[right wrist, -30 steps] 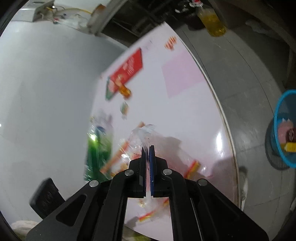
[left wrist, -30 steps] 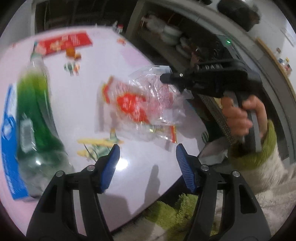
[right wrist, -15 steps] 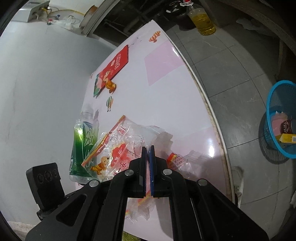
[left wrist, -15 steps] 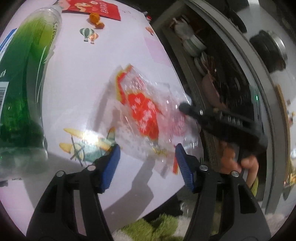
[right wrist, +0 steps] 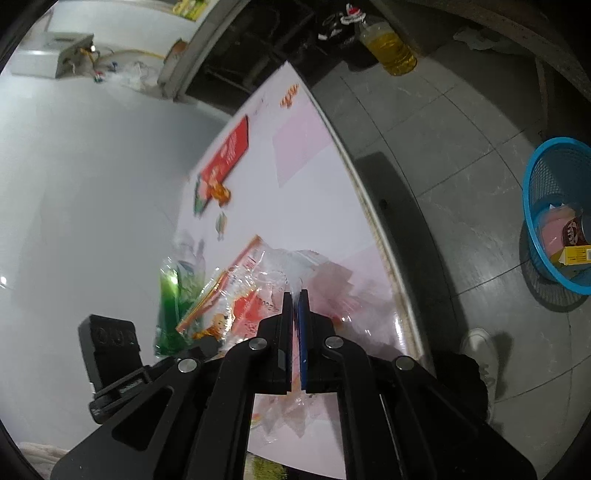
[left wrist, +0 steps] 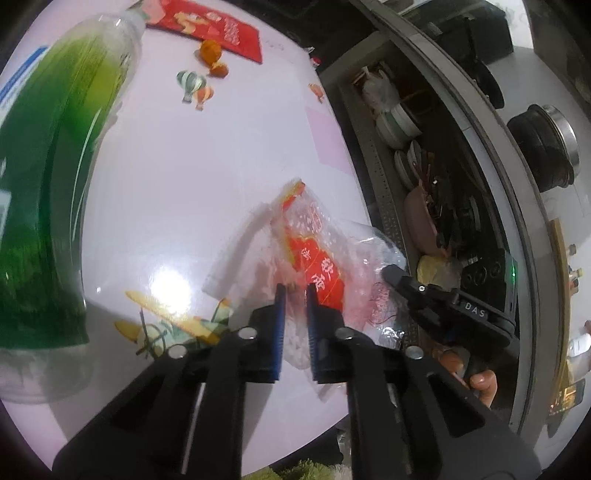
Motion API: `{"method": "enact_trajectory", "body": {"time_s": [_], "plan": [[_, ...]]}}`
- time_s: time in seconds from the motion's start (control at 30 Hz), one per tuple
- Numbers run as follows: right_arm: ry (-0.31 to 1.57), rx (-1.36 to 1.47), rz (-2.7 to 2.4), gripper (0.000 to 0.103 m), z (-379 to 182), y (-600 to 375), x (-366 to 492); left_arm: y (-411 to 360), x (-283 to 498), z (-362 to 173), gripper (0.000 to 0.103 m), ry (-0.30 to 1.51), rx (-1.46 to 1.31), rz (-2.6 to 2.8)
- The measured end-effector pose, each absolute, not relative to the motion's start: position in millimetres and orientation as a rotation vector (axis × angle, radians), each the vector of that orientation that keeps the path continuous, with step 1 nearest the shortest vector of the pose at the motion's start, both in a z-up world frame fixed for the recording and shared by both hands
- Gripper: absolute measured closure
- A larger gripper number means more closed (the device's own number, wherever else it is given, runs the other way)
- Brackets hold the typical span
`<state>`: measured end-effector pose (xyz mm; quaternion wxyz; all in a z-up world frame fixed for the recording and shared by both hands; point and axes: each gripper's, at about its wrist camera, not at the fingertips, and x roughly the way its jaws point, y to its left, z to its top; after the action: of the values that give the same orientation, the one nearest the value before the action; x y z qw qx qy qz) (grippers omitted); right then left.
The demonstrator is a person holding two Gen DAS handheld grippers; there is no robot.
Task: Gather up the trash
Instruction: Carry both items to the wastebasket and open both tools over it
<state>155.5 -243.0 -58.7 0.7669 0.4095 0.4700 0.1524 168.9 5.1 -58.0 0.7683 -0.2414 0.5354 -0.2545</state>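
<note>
A crumpled clear plastic snack bag [left wrist: 314, 254] with red and orange print sits near the edge of the pink table [left wrist: 207, 155]. My left gripper [left wrist: 293, 291] is shut on its near side. My right gripper [right wrist: 294, 295] is shut on the same bag [right wrist: 258, 291] from the other side, and shows in the left wrist view [left wrist: 393, 275]. A green plastic bottle [left wrist: 48, 177] lies on the table to the left. A blue trash basket [right wrist: 557, 214] with some trash in it stands on the floor to the right.
A red packet [left wrist: 210, 26], an orange sweet [left wrist: 211, 51] and printed stickers lie at the table's far end. A grey shelf unit [left wrist: 424, 155] holds bowls beside the table. A yellow oil bottle [right wrist: 391, 48] stands on the tiled floor.
My left gripper has moved forward and closed on the snack bag. The right gripper keeps its hold on the bag, which is now bunched up between the two.
</note>
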Motion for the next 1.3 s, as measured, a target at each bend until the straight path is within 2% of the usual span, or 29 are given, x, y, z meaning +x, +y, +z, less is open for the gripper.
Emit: {"method": "enact_trajectory", "body": {"time_s": [0.13, 0.47, 0.83, 1.07, 1.17, 1.3], "plan": [[0.963, 0.946, 0.323, 0.1, -52.4, -263.1, 147.9, 1.6, 168.8, -42.9, 0.1, 1.11, -0.485, -0.568], [0.793, 1.072, 0.209, 0.1, -40.4, -337.7, 106.6, -32.1, 176.7, -10.8, 0.101, 1.042, -0.407, -0.64], [0.634, 1.215, -0.235, 0.1, -72.9, -445.9, 2.8, -137.9, 204.4, 21.0, 0.101, 1.032, -0.255, -0.824], [0.641, 1.34, -0.4, 0.1, -127.5, -473.3, -28.4, -231.6, 227.4, -6.9, 0.101, 1.171, -0.096, -0.885], [0.676, 1.349, -0.436, 0.1, -150.8, -476.4, -16.5, -276.1, 242.8, -31.8, 0.101, 1.293, -0.062, -0.895], [0.727, 1.334, -0.483, 0.1, -184.9, -484.9, 10.1, -323.3, 252.2, -58.6, 0.1, 1.331, 0.067, -0.869]]}}
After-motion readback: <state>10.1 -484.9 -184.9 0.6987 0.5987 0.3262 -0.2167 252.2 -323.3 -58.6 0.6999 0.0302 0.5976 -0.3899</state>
